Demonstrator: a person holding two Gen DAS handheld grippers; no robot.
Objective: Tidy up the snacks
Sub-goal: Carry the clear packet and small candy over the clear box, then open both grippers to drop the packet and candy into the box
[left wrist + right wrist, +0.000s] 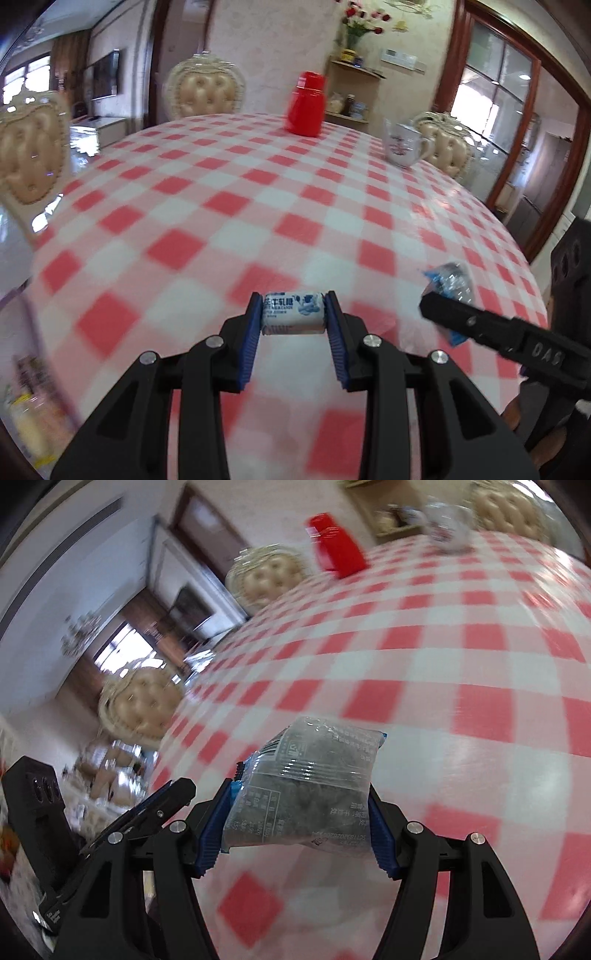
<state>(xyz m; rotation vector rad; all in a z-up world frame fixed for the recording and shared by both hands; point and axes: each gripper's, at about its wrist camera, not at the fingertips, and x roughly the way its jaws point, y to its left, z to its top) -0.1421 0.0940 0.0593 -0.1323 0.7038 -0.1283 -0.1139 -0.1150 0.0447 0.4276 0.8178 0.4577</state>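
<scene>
While both tools hang above the checked tablecloth [229, 206], each one carries a snack between its blue pads. Nearest in the left wrist view, the left gripper [293, 314] pinches a small white milk candy [293, 313] crosswise, its two pads pressed against the candy's ends and the wrapper's blue print facing up, clear of the cloth. Just to the right of that candy, the right gripper [443, 314] reaches in from the side, a crinkled clear-and-blue wrapper poking past its black finger. Seen from its own camera, the right gripper [299, 805] clamps a clear snack packet [306, 775] with dark contents and a blue edge; the jaws stand fairly wide because the packet is broad, and the pads bear on both its sides. Left of that packet, the black body of the left gripper [162, 801] shows beside it, near but apart. Farther across the cloth from the candy, a red jar [306, 105] with a red lid stands upright near the far edge of the table. Right of the jar, well apart from it, a white patterned cup [404, 146] sits on the cloth. Beyond the table's edge, cream tufted chairs [205, 92] ring it, and a wooden shelf [354, 92] stands behind the jar. Much of both views is blurred.
</scene>
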